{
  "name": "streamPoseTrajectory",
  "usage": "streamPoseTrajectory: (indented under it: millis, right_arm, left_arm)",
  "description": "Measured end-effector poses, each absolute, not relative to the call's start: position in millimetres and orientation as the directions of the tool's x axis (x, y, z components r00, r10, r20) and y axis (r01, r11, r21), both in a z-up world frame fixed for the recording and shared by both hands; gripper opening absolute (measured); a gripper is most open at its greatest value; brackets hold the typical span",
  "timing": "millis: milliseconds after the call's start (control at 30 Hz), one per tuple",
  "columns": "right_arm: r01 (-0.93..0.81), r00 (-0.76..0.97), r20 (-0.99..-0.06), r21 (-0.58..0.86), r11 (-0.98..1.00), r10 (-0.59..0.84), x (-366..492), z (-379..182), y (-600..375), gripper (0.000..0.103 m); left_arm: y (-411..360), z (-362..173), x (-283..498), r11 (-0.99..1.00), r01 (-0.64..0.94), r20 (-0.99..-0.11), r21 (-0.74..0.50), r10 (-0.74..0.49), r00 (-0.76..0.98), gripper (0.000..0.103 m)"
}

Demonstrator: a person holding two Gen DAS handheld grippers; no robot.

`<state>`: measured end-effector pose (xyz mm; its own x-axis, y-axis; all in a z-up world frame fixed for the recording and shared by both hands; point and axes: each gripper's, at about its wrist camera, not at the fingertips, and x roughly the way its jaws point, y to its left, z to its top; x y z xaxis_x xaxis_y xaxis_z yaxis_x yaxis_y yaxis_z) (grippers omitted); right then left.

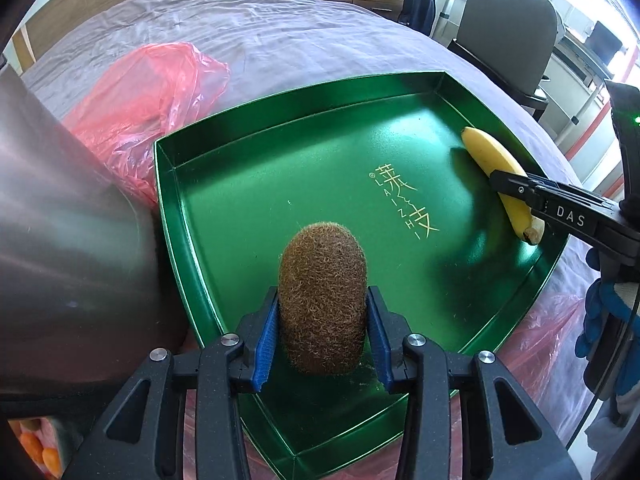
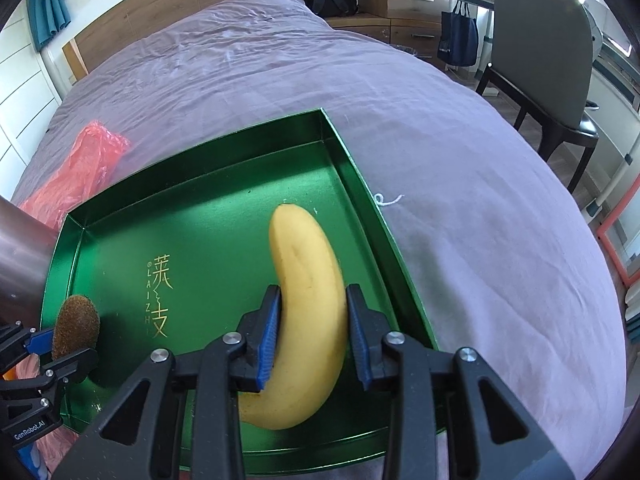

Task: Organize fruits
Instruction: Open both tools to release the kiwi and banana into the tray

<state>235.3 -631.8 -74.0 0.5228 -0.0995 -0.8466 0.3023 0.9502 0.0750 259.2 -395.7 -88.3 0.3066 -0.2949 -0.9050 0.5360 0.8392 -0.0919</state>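
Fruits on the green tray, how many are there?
2. A kiwi in the left gripper and a banana in the right gripper, both over the tray.

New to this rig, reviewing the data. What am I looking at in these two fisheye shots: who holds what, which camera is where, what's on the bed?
There is no robot arm: a person carries one hand-held pair of tongs in each hand, each with a fisheye camera looking along its fingers.

The left wrist view shows the left tongs shut on a fuzzy brown kiwi. The right wrist view shows the right tongs shut on a yellow banana.

Both fruits are low over a green tray with gold lettering, which lies on a bed with a purple sheet. A red plastic bag lies beside the tray, and a metal container stands at its left edge.
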Motion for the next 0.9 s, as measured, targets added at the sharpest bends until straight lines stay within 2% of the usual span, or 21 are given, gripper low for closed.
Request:
streamPoseTrajectory:
  millis: [100,167,233,300,500,733,900]
  right_arm:
    - [0.314,0.514,-0.852,0.081,0.946,-0.097,234,-73,-632,0.025]
    - [0.317,0.514,-0.853,0.094,0.944,-0.088,232,-73,-630,0.032]
    - [0.325,0.520,-0.849,0.093,0.941,-0.095,229,-70,-628,0.071]
    - [0.319,0.539,-0.836,0.093,0.943,-0.100,224,-61,-624,0.087]
    - [0.314,0.601,-0.788,0.081,0.946,-0.132,202,-11,-612,0.098]
    - [0.319,0.695,-0.701,0.105,0.942,-0.158,153,55,-593,0.098]
    - [0.283,0.737,-0.659,0.100,0.954,-0.150,121,90,-562,0.098]
  left_arm:
    - [-396,-86,260,0.841,0.534,-0.907,-0.091,-0.291,0.304,0.037]
    - [-395,-82,258,0.844,0.533,-0.904,-0.062,-0.273,0.328,0.045]
    - [-394,-75,252,0.843,0.536,-0.898,-0.037,-0.264,0.353,0.049]
    - [-393,-66,246,0.842,0.539,-0.890,-0.027,-0.266,0.371,0.054]
    - [-385,-26,220,0.833,0.552,-0.858,-0.037,-0.309,0.409,0.055]
    - [-359,36,168,0.812,0.581,-0.795,-0.056,-0.388,0.465,0.057]
    - [-334,66,130,0.797,0.604,-0.764,-0.011,-0.397,0.509,0.061]
